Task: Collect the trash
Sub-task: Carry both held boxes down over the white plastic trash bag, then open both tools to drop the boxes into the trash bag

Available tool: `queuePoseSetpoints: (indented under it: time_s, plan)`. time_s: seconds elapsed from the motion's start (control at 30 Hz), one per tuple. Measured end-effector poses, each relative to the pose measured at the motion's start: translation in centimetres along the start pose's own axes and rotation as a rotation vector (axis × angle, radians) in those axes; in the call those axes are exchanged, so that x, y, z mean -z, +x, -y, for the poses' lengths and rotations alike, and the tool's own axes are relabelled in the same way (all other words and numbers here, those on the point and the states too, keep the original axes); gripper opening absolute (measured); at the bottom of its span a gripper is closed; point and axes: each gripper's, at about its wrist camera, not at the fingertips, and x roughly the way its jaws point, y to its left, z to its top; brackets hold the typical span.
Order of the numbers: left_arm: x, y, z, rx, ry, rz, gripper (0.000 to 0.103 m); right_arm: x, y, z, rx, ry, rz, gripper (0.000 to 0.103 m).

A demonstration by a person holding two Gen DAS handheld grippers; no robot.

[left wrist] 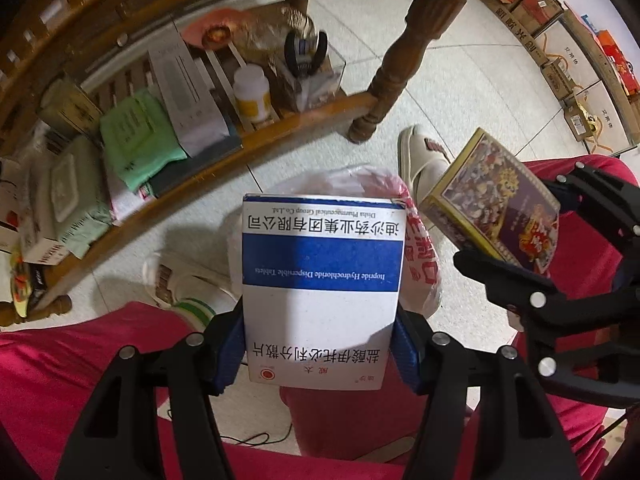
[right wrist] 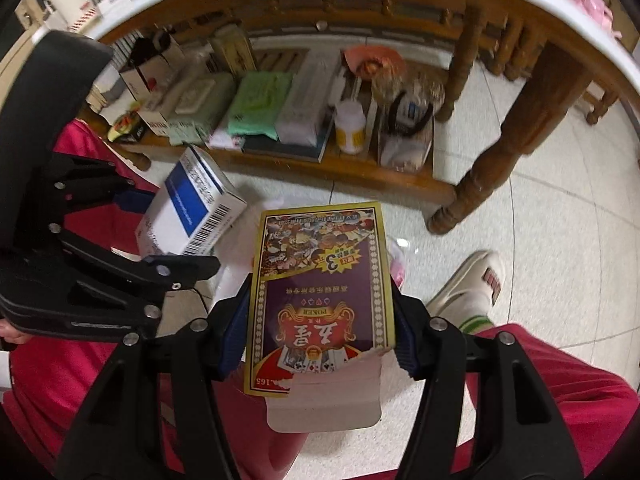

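1. On the far left, the low wooden shelf [left wrist: 224, 160] is seen under the table, loaded with a green packet [left wrist: 138, 140], a white bottle [left wrist: 252, 94] and a clear box [left wrist: 316, 76] at its right end.
2. The left gripper [left wrist: 320, 344] is closed on the blue-and-white medicine box [left wrist: 320, 280], which is clamped by its side faces between the blue pads [left wrist: 230, 356].
3. Directly below that box, a thin plastic bag [left wrist: 416, 240] is seen on the tiled floor [left wrist: 460, 92], between two slippered feet [left wrist: 420, 160] and red trouser legs [left wrist: 60, 380].
4. To the right, the right gripper [right wrist: 320, 340] is closed on the playing-card box [right wrist: 320, 292], whose torn flap is open at the near end.
5. The two boxes are held just beside each other, apart.
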Motion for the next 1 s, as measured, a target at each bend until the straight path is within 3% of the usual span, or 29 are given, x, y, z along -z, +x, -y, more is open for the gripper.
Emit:
queuePoseSetpoints:
  time_s: [0.7, 1.0]
  plan:
    - [-1.0, 9.1, -2.3, 0.082, -0.102, -0.227, 0.06, 1.5, 8.8, 1.4, -0.045, 0.038, -0.226, 0.059]
    - [-1.9, 11.9, -2.9, 0.128, -0.17, -0.31, 0.06, 1.4, 11.3, 1.3, -0.07, 0.058, -0.284, 0.059]
